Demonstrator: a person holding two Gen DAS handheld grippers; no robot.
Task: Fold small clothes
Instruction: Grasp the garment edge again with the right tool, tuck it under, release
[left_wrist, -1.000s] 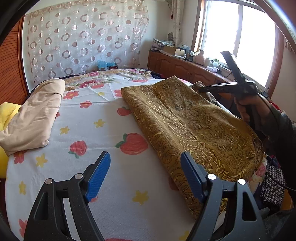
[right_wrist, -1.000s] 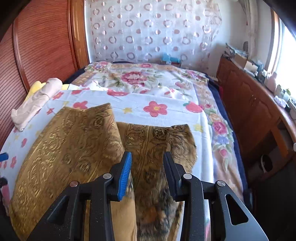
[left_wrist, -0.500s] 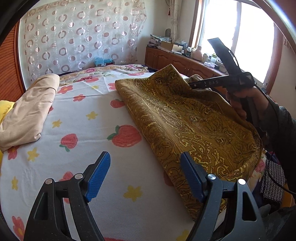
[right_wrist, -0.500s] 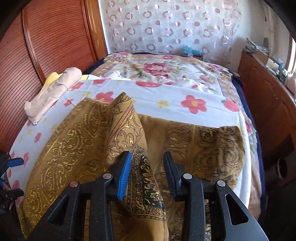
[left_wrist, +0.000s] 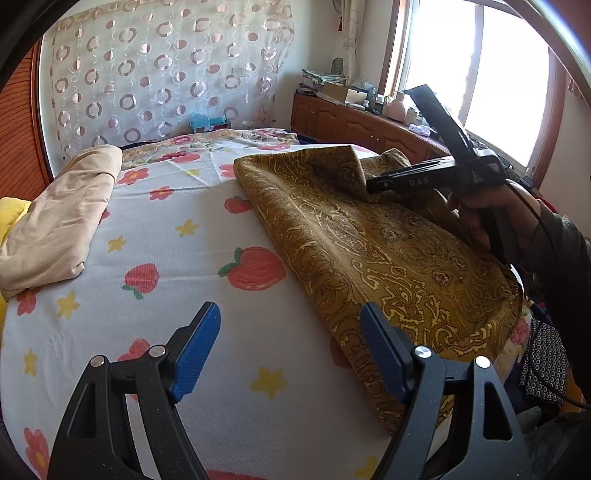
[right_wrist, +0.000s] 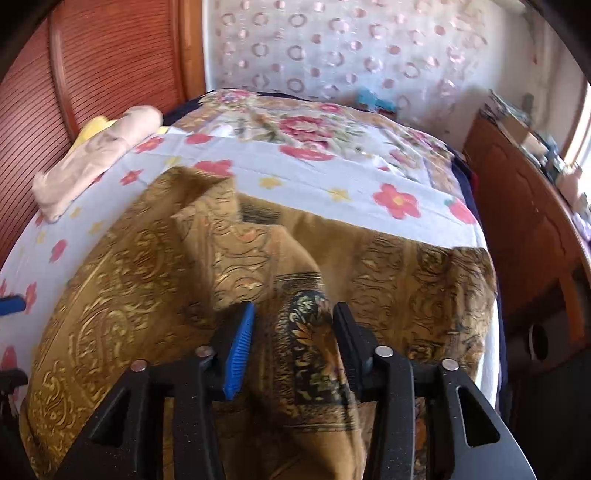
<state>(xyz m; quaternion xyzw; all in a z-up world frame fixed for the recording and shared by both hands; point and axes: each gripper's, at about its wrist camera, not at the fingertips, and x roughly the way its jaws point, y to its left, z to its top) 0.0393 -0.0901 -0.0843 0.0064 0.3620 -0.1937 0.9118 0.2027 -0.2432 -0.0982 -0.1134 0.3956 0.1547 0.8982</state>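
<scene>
Two grippers work over a bed (left_wrist: 155, 236) spread with a white sheet printed with strawberries, flowers and stars. Nearest in the left wrist view, the left gripper (left_wrist: 291, 354) hangs above the sheet with its blue-padded jaws spread wide and nothing between them; its right finger stands just at the near edge of the gold cloth (left_wrist: 388, 251). That cloth, brown-gold with a paisley pattern, lies across the right side of the bed, its near corner draping over the bed's edge. Farther along it, the right gripper (left_wrist: 373, 184) is held by a hand (left_wrist: 491, 214) in a dark sleeve, its tip at a raised fold of the cloth. From the right wrist view, the right gripper (right_wrist: 293, 332) has its jaws parted, having just been opening; a ridge of the gold cloth (right_wrist: 147, 266) runs up between them, and the pads do not press on it. The picture is blurred there. Beyond, on the left side of the bed, lies a folded beige garment (left_wrist: 62, 221) with something yellow (left_wrist: 11, 214) beside it. Farthest back are a floral quilt (right_wrist: 295, 129), a circle-patterned curtain (left_wrist: 166, 74), a wooden cabinet (left_wrist: 351, 122) and a bright window (left_wrist: 498, 74).
</scene>
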